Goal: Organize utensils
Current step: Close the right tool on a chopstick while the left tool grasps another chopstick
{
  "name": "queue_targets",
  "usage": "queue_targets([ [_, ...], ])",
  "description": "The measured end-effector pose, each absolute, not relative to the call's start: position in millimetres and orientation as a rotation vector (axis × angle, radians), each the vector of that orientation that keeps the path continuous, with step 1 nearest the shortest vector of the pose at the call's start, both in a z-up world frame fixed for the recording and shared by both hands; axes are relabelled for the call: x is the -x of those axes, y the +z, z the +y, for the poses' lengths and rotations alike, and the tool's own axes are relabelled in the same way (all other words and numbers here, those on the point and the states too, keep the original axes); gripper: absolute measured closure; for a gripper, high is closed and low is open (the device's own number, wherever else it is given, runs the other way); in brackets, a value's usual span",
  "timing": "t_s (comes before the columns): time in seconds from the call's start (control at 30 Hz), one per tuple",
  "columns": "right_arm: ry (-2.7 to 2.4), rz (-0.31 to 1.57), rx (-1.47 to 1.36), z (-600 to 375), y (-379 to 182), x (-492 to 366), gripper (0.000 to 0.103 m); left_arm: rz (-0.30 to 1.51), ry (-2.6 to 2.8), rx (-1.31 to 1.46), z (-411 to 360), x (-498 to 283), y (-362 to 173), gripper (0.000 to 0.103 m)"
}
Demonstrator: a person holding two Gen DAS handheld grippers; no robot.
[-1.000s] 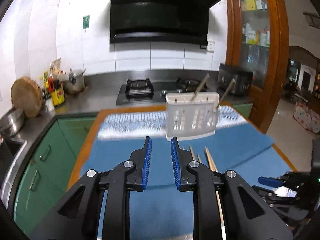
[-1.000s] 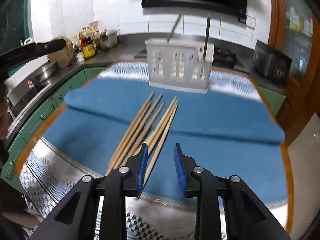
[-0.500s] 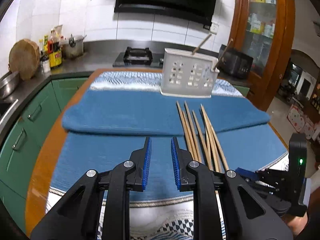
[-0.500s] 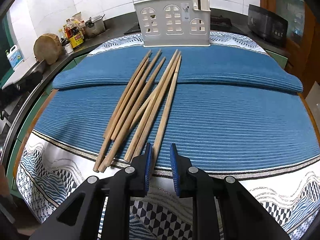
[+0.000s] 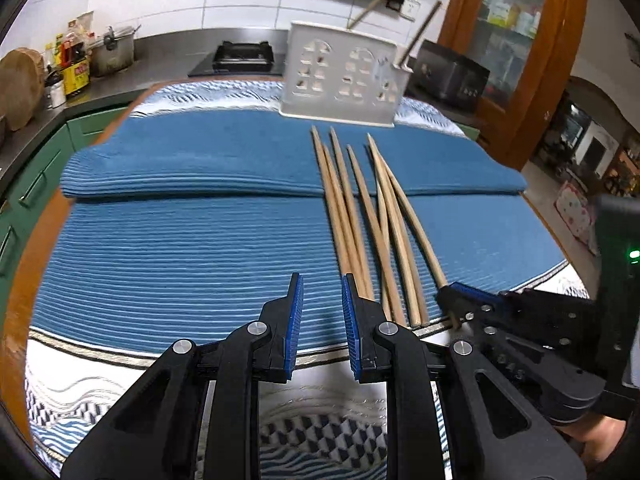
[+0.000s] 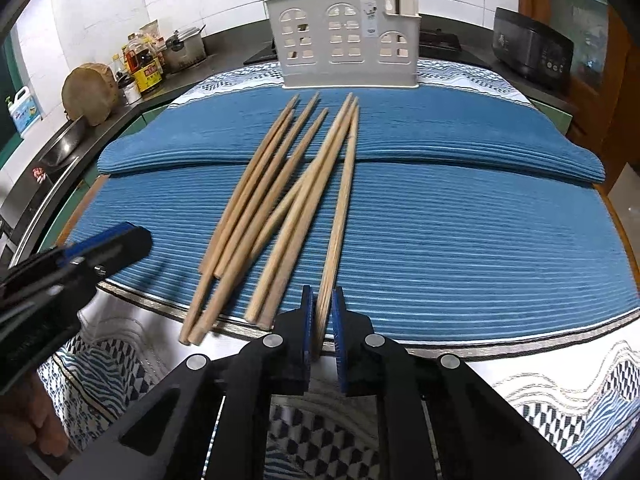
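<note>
Right wrist view, right gripper [image 6: 320, 312] now clamped on rightmost chopstick [image 6: 340, 216], previously free.

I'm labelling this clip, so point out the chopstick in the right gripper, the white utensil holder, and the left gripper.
chopstick [image 6: 340, 220], right wrist view, mid-shaft.
white utensil holder [image 6: 348, 60], right wrist view, front wall.
left gripper [image 5: 322, 328], left wrist view, midway between fingertips.

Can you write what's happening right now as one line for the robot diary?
right gripper: closed on rightmost chopstick | left gripper: open, empty | other chopsticks: on blue mat | white holder: behind them
</note>
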State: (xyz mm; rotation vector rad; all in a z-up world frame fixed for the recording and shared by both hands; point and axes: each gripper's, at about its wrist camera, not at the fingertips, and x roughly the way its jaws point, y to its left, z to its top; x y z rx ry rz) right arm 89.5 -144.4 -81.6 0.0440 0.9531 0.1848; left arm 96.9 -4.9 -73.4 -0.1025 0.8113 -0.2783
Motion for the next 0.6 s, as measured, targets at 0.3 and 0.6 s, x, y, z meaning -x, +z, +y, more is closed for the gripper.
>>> queue_targets([
  [0.3, 0.161, 0.945, -0.051, -176, -80, -85, 0.096, 0.881, -0.261, 0.088, -26, -126, -92, 0.083],
  [0.6, 0.174, 0.936, -0.046, -184, -80, -82, 0.096, 0.891, -0.255, 0.072, -37, -138, -91, 0.086],
])
